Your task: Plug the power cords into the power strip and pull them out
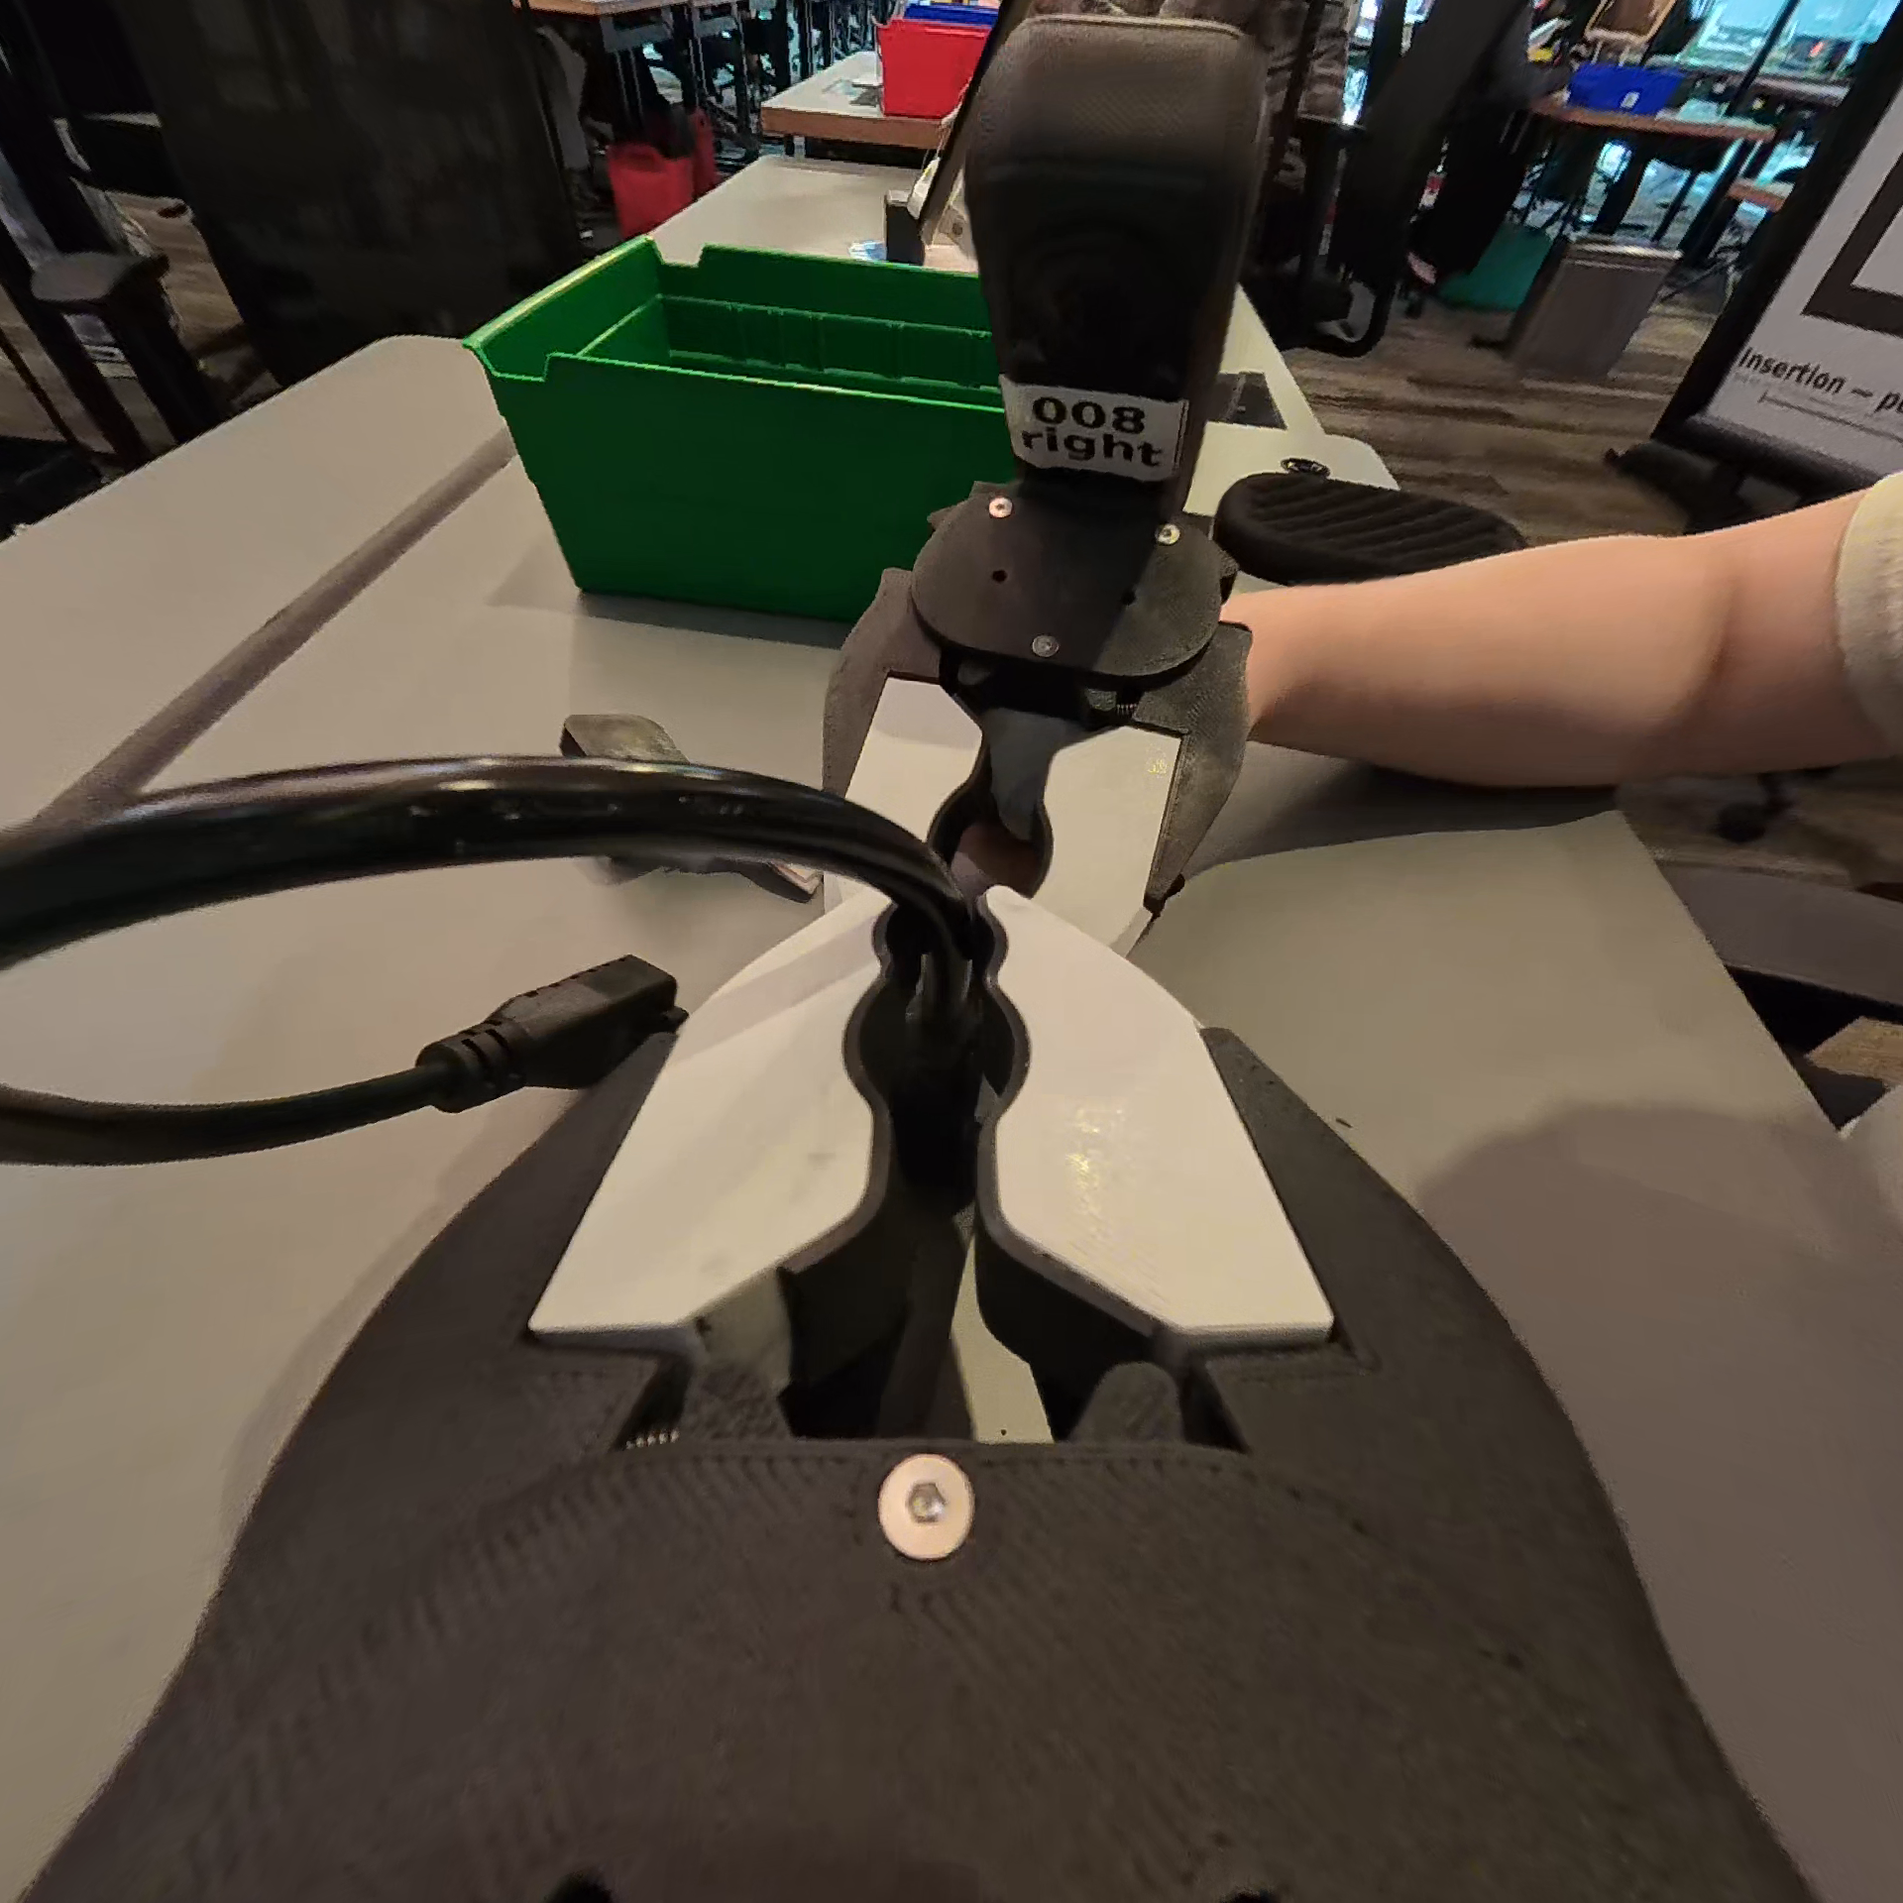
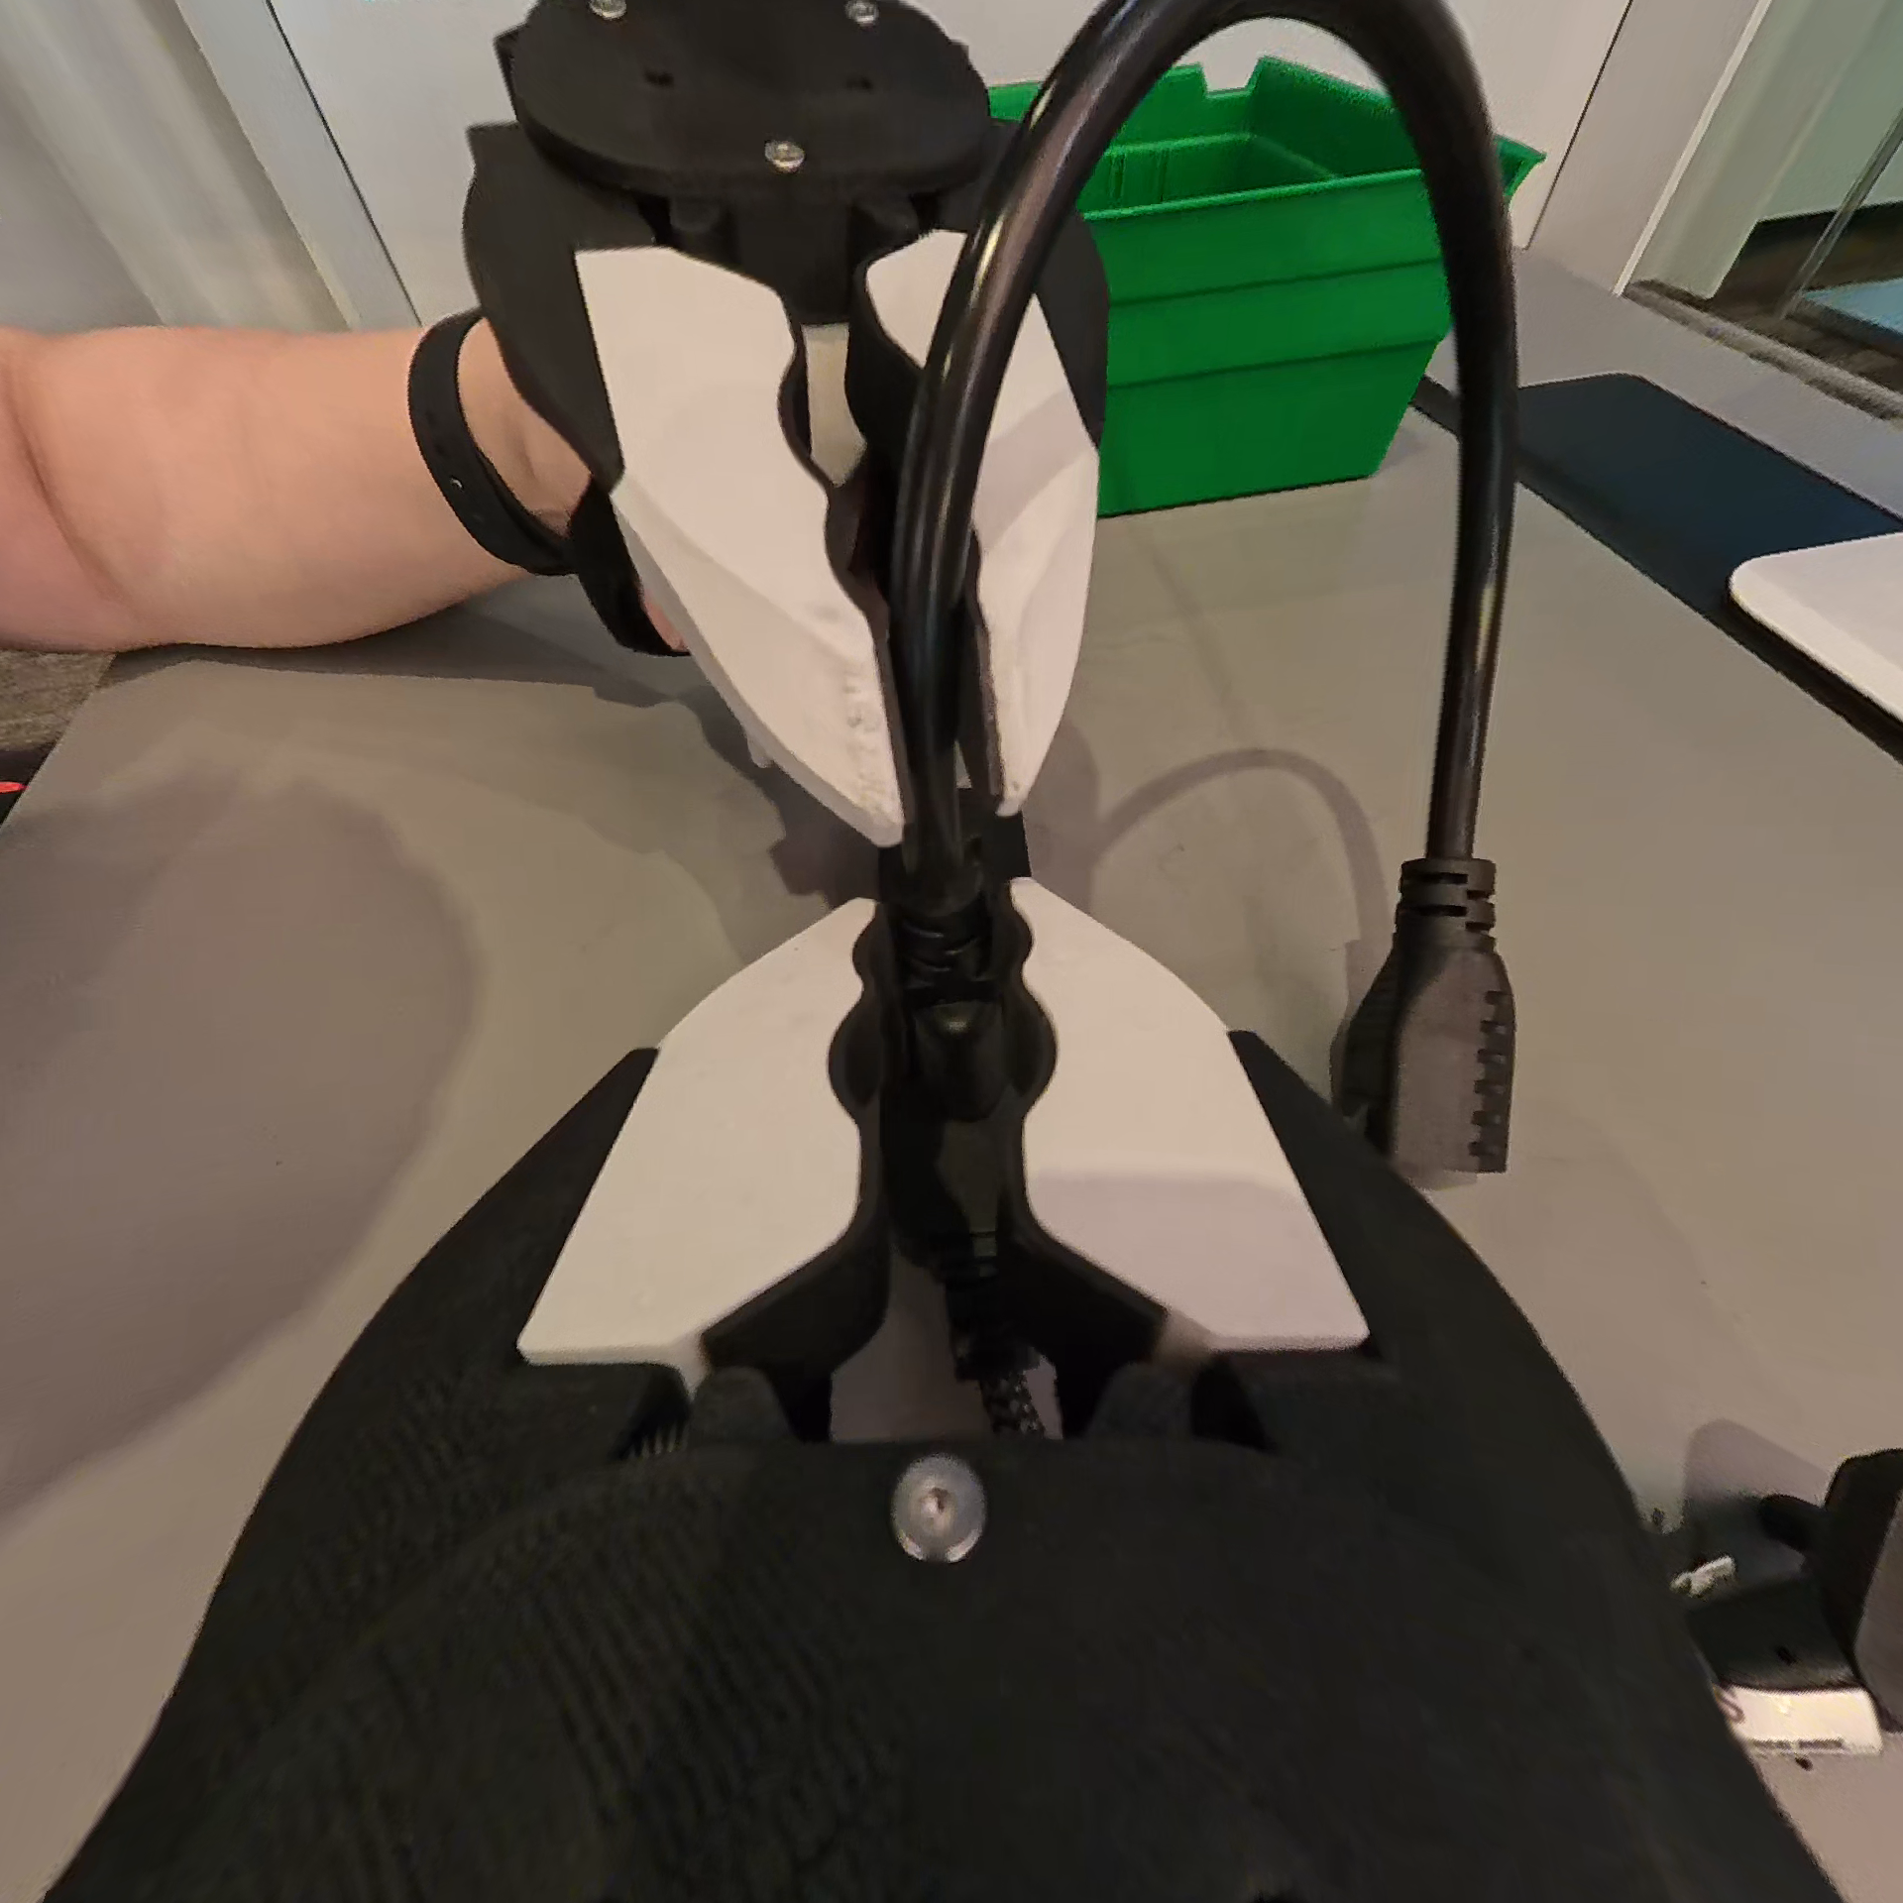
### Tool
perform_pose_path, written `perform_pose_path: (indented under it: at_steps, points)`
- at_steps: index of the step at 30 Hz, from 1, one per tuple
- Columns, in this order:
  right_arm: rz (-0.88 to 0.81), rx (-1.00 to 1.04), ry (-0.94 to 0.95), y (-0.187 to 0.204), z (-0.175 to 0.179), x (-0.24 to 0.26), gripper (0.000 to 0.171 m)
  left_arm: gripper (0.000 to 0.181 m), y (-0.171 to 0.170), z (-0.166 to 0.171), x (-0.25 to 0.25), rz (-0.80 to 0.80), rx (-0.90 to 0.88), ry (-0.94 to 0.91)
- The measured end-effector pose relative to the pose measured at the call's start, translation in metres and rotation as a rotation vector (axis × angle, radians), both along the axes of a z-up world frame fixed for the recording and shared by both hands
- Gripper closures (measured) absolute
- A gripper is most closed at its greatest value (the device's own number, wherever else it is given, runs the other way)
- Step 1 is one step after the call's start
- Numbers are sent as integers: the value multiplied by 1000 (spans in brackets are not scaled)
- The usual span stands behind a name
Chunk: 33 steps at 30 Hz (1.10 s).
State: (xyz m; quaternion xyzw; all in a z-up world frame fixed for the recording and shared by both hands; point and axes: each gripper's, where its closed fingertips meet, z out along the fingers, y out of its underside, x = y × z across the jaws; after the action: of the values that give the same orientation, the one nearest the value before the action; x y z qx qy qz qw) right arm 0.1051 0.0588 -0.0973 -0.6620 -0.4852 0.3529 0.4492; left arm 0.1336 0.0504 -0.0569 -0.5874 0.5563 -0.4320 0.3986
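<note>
I have both tools clenched nose to nose over the grey tabletop [image 2: 309, 927]. My left gripper [image 1: 932, 932] is closed on the thick black rubber power cord [image 1: 433, 798] just behind one end; from there the cord arches up and off to the left and comes back down to a free black moulded connector [image 1: 577, 1014] lying on the table near left. My right gripper [image 2: 942, 906] is closed on a black ribbed plug body [image 2: 953, 1030] with a braided lead running back toward me. In the right wrist view the far end of the cord hangs down at right, its connector [image 2: 1437, 1040] resting on the table. Judgement: I am at a join, either seating or separating the two ends; I cannot tell which, and no power strip is in view. The next move calls for a straight axial push or pull, wrists aligned, no twist. The green plastic bin [image 1: 741, 433] sits far behind. A white label is on the right gripper's handle and a printed sign board [image 1: 1823, 340] stands far right; I do not transcribe either.
</note>
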Motion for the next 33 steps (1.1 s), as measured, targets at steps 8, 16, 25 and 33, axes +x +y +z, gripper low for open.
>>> perform_pose_path:
  at_steps: [8, 16, 25, 33]
  points:
    - [1, -40, 33, 1, 2, 0, 151, 173, 0, 0, 0, 1, 5, -2]
    - [-19, -32, 14, 2, 0, 0, 149, 173, 1, -2, 0, 3, 6, -6]
    - [-9, -62, 50, 1, -4, 0, 147, 172, 0, -13, 3, 12, 32, 26]
    - [-54, 22, -81, 0, -6, -2, 146, 172, -1, -15, -4, 26, 40, 53]
